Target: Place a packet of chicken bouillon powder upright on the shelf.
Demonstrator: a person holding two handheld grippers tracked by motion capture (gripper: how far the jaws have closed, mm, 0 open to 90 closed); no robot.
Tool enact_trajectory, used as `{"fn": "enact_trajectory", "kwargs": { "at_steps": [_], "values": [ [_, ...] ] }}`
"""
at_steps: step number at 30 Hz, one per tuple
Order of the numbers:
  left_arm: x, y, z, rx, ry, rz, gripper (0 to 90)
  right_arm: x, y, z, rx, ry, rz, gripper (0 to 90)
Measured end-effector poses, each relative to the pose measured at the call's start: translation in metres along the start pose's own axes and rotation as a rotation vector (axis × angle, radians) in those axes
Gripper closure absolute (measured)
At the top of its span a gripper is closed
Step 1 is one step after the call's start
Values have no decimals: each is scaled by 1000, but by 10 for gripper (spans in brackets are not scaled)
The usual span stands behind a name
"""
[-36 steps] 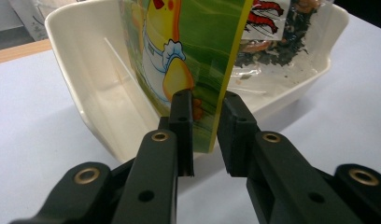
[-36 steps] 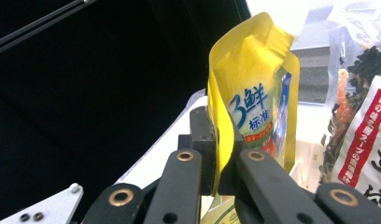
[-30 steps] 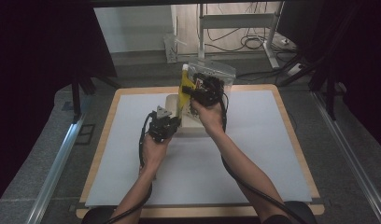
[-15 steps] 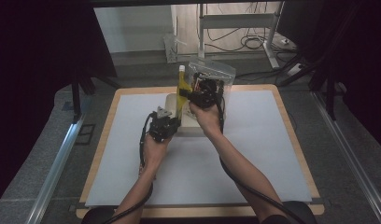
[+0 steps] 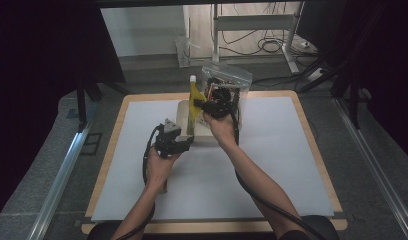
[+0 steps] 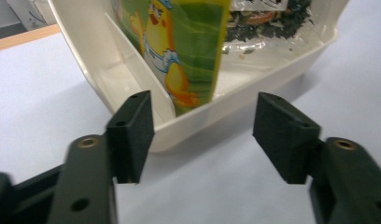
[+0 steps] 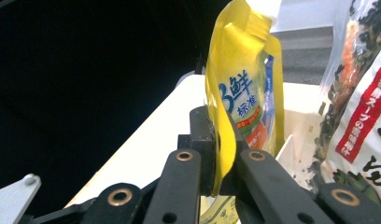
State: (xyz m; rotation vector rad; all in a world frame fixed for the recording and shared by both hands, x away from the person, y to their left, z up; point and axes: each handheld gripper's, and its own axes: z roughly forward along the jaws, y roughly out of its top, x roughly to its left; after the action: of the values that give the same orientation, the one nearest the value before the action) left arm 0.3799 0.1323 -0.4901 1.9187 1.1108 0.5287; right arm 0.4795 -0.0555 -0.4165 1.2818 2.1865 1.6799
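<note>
High view puts the right gripper [image 5: 204, 106] at the far middle of the tabletop [image 5: 272, 175], its jaws pinching the side edge of a yellow pouch [image 5: 193, 100] that stands upright with its white spout on top, long axis vertical. The right gripper view shows that pinch close up: the two black jaws are pressed on the folded yellow edge of the pouch [image 7: 242, 98], roughly at mid-height, and the pouch's lower end sits down inside the cream tray [image 7: 298, 130], just beside a clear bag of dried greens [image 7: 361, 84] that stands in the same tray on its right. The left gripper [image 5: 179, 145] lies nearer the person, short of the tray's near wall, jaws spread wide and holding nothing. In the left gripper view those open jaws frame the tray [image 6: 254, 105] head-on; the pouch's bottom end [image 6: 184, 51] rests against a slanted divider inside, straight ahead of the jaws and a little above them, with the tray wall between. As I judge it, the pouch is being set into, or steadied in, its compartment, and the right hand is the one in charge; any release or lift would run along the pouch's vertical axis, while the left jaws could only close on the tray rim from here.
</note>
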Motion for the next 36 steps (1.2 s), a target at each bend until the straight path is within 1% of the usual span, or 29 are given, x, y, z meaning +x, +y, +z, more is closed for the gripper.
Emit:
{"fn": "enact_trajectory", "kwargs": {
  "at_steps": [2, 4, 5, 6, 7, 8, 9, 10, 11, 13, 16, 17, 19, 20, 25, 27, 29, 31, 33, 34, 35, 36],
  "values": [
    [-1, -2, -3, -5, -11, 1, 309, 0, 0, 2, 20, 16, 0, 848],
    [-1, -4, -6, -9, -17, -2, 256, 3, -2, 2, 23, 26, -18, 742],
    [-1, -6, -7, -13, -22, -6, 256, 3, -2, 2, 23, 26, -18, 742],
    [-1, -8, -9, -16, -30, -10, 229, 6, -3, 1, 27, 27, -59, 673],
    [-1, -9, -10, -15, -34, -9, 229, 6, -3, 1, 27, 27, -59, 673],
    [-1, -10, -11, -18, -35, -11, 220, 8, -3, 0, 31, 29, -71, 635],
    [0, -12, -11, -18, -38, -13, 205, 9, -4, 0, 34, 28, -94, 570],
    [0, -13, -12, -13, -42, -8, 191, 12, -4, -2, 38, 12, -144, 486],
    [0, -14, -13, -10, -41, -5, 191, 12, -4, -2, 38, 12, -144, 486],
    [0, -15, -15, -8, -45, -5, 154, 14, -6, -4, 38, 3, -180, 425],
    [1, -18, -18, -9, -55, -21, 115, 15, -8, -7, 40, 6, -204, 352],
    [1, -19, -20, -11, -64, -26, 101, 15, -11, -10, 50, 9, -220, 313],
    [1, -21, -23, -16, -72, -31, 89, 15, -11, -10, 51, 10, -226, 297],
    [1, -22, -25, -17, -77, -31, 78, 15, -13, -12, 55, 15, -245, 272],
    [3, -29, -37, -25, -86, -31, 47, 19, -19, -20, 77, 34, -288, 177],
    [4, -31, -42, -24, -88, -33, 33, 20, -23, -24, 89, 25, -307, 154],
    [5, -35, -47, -24, -98, -25, 21, 21, -27, -29, 106, 26, -337, 123],
    [4, -37, -51, -13, -99, -10, 16, 22, -31, -33, 119, 28, -354, 102],
    [3, -40, -54, -1, -101, 15, 15, 22, -36, -38, 127, 33, -364, 72],
    [2, -41, -55, 8, -95, 32, 14, 22, -37, -40, 128, 33, -366, 62],
    [1, -41, -56, 10, -93, 34, 13, 21, -40, -43, 129, 31, -372, 52],
    [1, -42, -58, 11, -101, 37, 15, 21, -41, -45, 130, 30, -373, 44]
  ]
}}
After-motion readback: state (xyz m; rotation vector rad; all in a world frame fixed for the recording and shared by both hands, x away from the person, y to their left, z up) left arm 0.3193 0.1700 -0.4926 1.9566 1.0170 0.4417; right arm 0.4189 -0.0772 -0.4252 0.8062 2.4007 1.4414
